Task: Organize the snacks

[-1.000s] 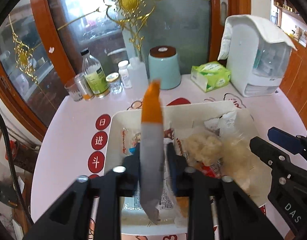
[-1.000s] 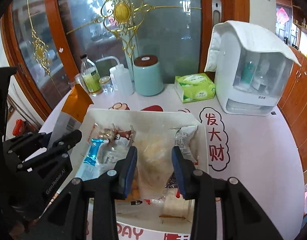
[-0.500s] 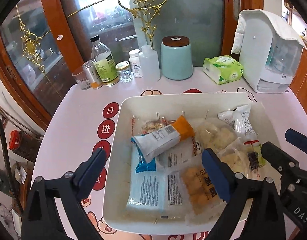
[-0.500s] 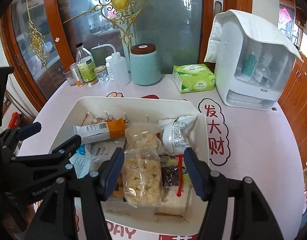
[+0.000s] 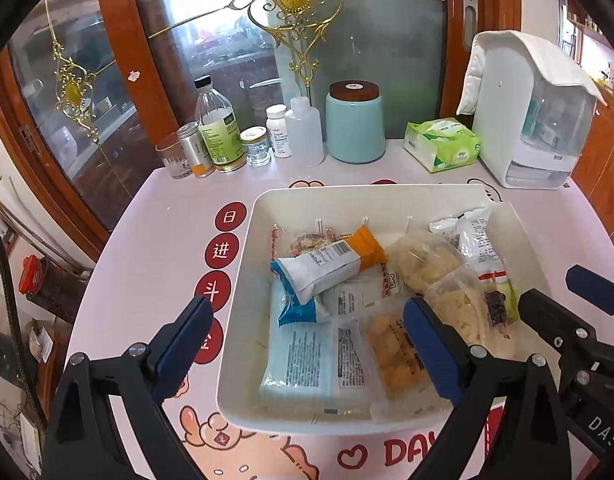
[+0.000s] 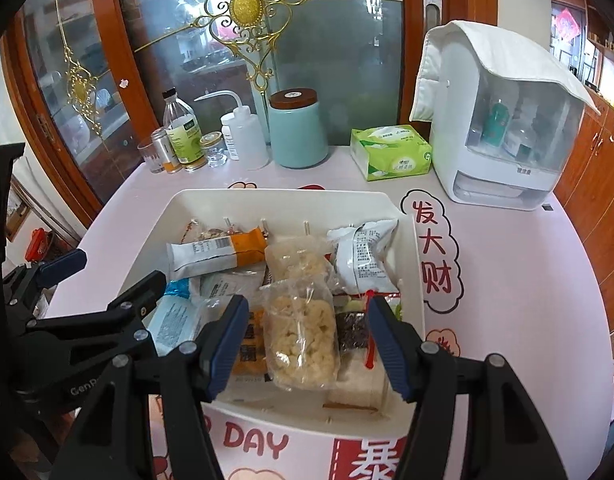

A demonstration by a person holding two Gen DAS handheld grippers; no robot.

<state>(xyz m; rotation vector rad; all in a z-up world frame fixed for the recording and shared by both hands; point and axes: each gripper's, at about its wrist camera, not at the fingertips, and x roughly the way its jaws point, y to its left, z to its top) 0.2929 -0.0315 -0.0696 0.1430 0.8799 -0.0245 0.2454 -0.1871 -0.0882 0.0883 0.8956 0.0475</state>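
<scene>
A white tray (image 5: 243, 264) on the pink table holds several snack packets. An orange-and-white bar packet (image 5: 331, 266) lies on top at the tray's left; it also shows in the right wrist view (image 6: 217, 254). A clear bag of pale puffs (image 6: 301, 340) lies near the tray's front. My left gripper (image 5: 307, 344) is open and empty above the tray's near left. My right gripper (image 6: 305, 348) is open and empty, its fingers either side of the puff bag, above it.
At the table's back stand bottles and jars (image 5: 219, 132), a teal canister (image 5: 355, 124), a green tissue pack (image 5: 441, 144) and a white dispenser with a cloth on it (image 5: 535, 116). A glass cabinet door stands behind. The table edge falls away on the left.
My left gripper let go of the orange-and-white bar, which now lies in the tray. Both grippers opened wide and drew back from the tray.
</scene>
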